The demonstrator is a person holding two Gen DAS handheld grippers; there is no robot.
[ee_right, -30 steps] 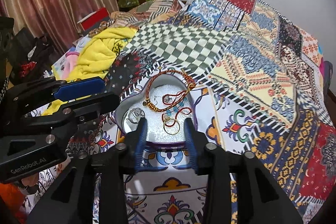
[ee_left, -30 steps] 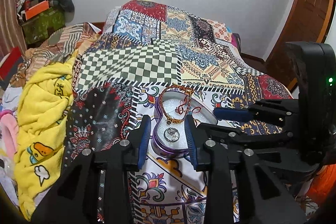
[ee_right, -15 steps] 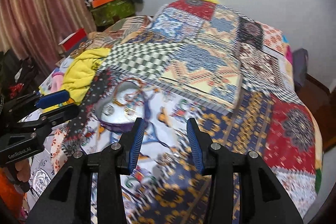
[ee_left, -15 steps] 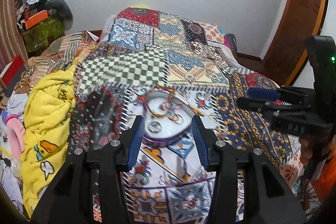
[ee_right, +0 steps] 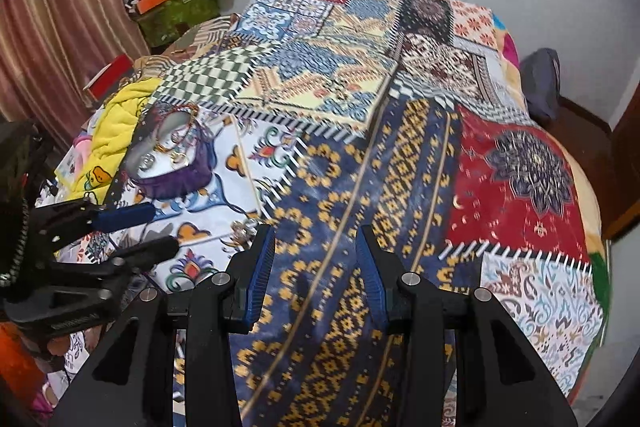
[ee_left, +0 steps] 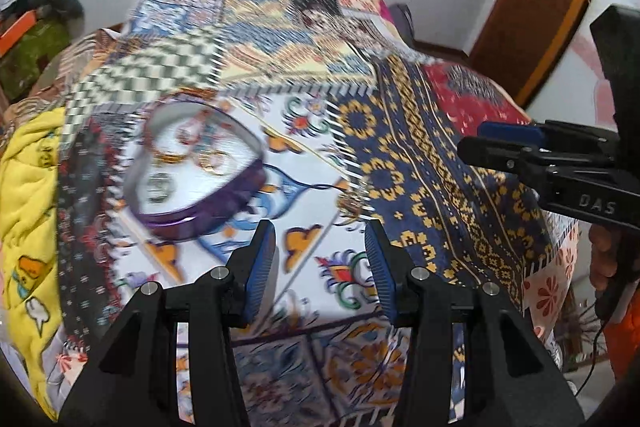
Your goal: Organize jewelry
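A heart-shaped jewelry box (ee_left: pixel 196 167) sits open on a patchwork bedspread (ee_left: pixel 420 131), its purple rim toward the foot of the bed, with bracelets (ee_left: pixel 188 147) and a small round silver piece (ee_left: pixel 158 185) lying inside on the pale lining. A red-and-gold bracelet loops over the box's far rim (motion blur hides finer detail). The left gripper (ee_left: pixel 320 263) hangs above the bedspread just right of the box, its blue-padded jaws spread and holding nothing. The right gripper (ee_right: pixel 316 267) hovers well apart from the box, over the dark blue and gold panel, jaws likewise spread and empty. In the right wrist view a small pale glinting thing (ee_right: pixel 242 229) lies on the cloth near the left jaw; it may be another piece of jewelry, though it is too small to tell. A yellow blanket (ee_left: pixel 28 195) bunches at the bed's left edge. Judged from this, most of the jewelry is already gathered in the box; what remains appears to be any stray piece on the bedspread and tucking in the overhanging bracelet.
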